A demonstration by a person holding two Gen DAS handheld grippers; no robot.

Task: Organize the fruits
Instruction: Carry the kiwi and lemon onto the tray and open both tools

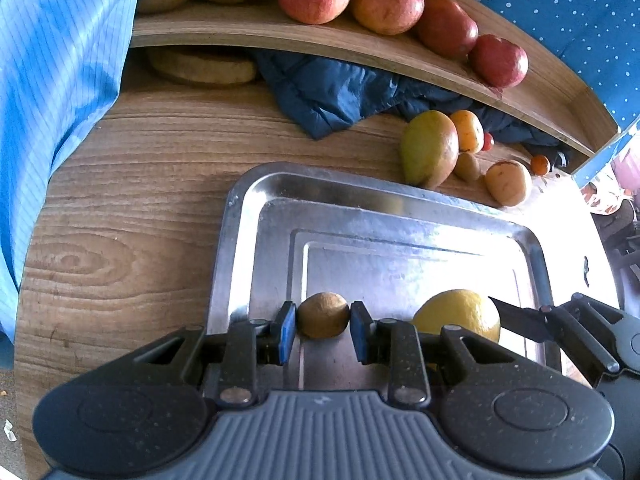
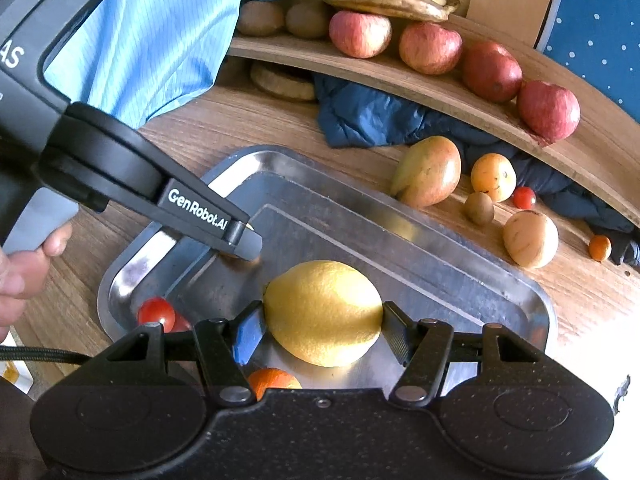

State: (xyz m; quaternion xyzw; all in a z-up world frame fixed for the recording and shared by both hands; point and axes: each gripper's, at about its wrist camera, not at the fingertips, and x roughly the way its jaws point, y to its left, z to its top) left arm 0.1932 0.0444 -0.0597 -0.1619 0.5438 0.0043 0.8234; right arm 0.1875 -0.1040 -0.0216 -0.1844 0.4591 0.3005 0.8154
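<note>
We note a yellow lemon (image 2: 323,312) on the silver tray (image 2: 460,256); brown kiwi (image 1: 323,315); red-pink apples (image 2: 430,48) at twelve o'clock; wood-grain counter (image 1: 132,216); blue pinstriped sleeve (image 1: 60,60); black hand-held grippers, blue pads (image 1: 287,332).

Wood-grain table (image 1: 120,208); curved wooden shelf (image 2: 400,80); perhaps dotted blue wall (image 1: 560,12)

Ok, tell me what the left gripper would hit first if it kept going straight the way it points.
The left gripper is shut on a small brown fruit and angled steeply down over the steel tray. Going straight on, that fruit would probably meet the tray floor first; how far above it the fruit sits is unclear.
</note>
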